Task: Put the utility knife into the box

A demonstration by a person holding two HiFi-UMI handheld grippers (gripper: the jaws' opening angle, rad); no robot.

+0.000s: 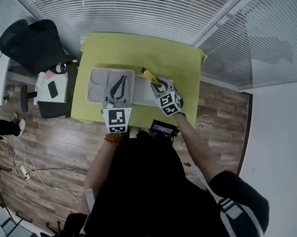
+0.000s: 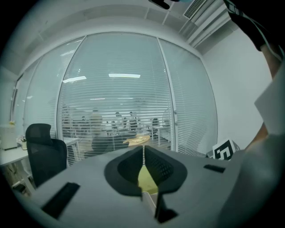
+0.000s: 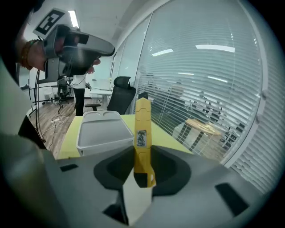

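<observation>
Yellow plastic shows between the jaws of the right gripper [image 3: 143, 156]. They pinch the utility knife [image 3: 142, 127] near its lower end, so its long body juts past the pads toward the blinds at the top of the right gripper view. In the head view the knife sits just right of centre, above the lime-green table [image 1: 132, 47] and just beside the right edge of the grey box [image 1: 97, 89], not over it. The left gripper [image 2: 143, 152] has its jaws pressed together with nothing in them, and hangs over the near part of the box at centre-left of the head view. The step in hand looks like the carry: the knife is gripped but not yet placed. The next move seems to call for bringing the knife leftward in the frame until it is over the box, lowering it in flat, then spreading the jaws. Whether the box's top is open or lidded I cannot tell; a lid would have to come off first.
</observation>
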